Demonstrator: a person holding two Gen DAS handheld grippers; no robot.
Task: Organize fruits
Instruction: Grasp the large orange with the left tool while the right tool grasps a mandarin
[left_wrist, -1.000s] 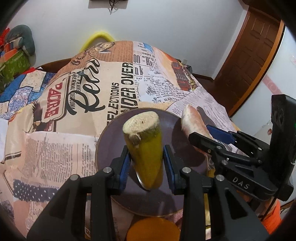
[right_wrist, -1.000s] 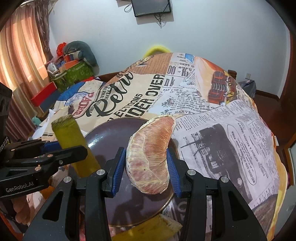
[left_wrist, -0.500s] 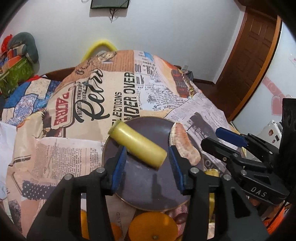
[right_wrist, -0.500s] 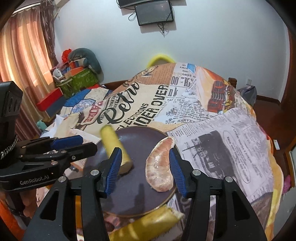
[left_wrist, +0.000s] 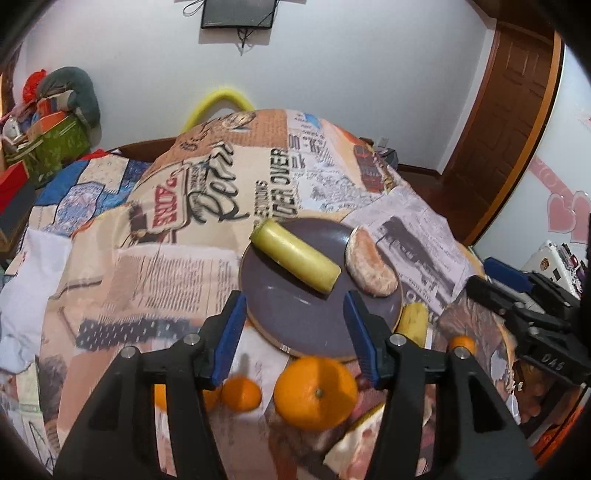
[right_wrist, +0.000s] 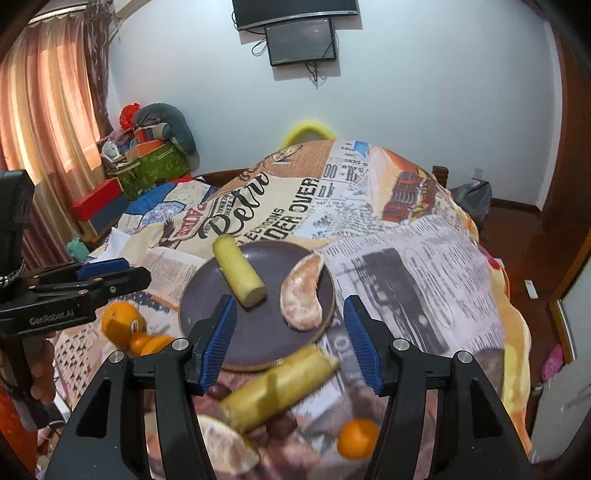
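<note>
A dark round plate lies on a newspaper-print cloth. On it lie a yellow banana piece and a peeled pomelo segment. My left gripper is open and empty, raised near the plate's front edge. My right gripper is open and empty, also raised back from the plate. A large orange and small oranges lie in front of the plate, with another banana piece.
The cloth-covered surface slopes off on all sides. A cut pomelo piece lies at the near edge. Boxes and clutter stand at the far left, a wooden door at the right.
Both grippers opened, left the banana piece and pomelo segment lying on the plate, and drew back and up. More fruit at the near edge came into view.
</note>
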